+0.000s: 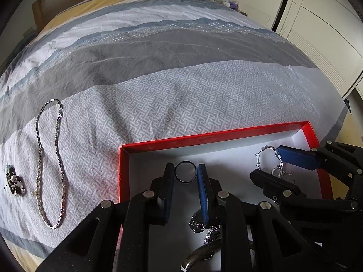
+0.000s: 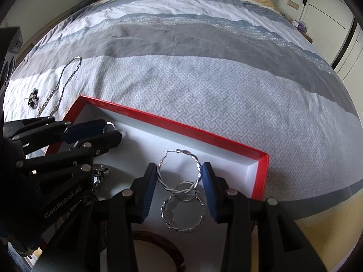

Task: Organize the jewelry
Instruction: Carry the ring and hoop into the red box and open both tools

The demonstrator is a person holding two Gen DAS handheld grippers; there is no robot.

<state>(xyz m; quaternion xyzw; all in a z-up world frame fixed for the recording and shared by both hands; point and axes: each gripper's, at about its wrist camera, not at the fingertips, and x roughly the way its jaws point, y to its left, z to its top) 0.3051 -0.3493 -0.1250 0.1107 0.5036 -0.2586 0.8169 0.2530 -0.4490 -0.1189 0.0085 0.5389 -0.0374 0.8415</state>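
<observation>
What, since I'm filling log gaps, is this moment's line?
left hand-held gripper: grips ring | right hand-held gripper: grips hoop earring | over red box

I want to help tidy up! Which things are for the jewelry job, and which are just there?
For the job:
red box
ring
hoop earrings
watch
chain necklace
dark earrings
brown bangle

Just there:
bed cover
wardrobe

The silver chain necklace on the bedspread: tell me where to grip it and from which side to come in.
Grip the silver chain necklace at its rounded near end, coming straight down from above. It lies flat in a long narrow loop on the soft bedspread, so no side approach gets under it. At that bend both strands run close together, so the fingers can pinch across them and lift the chain hanging.
</observation>
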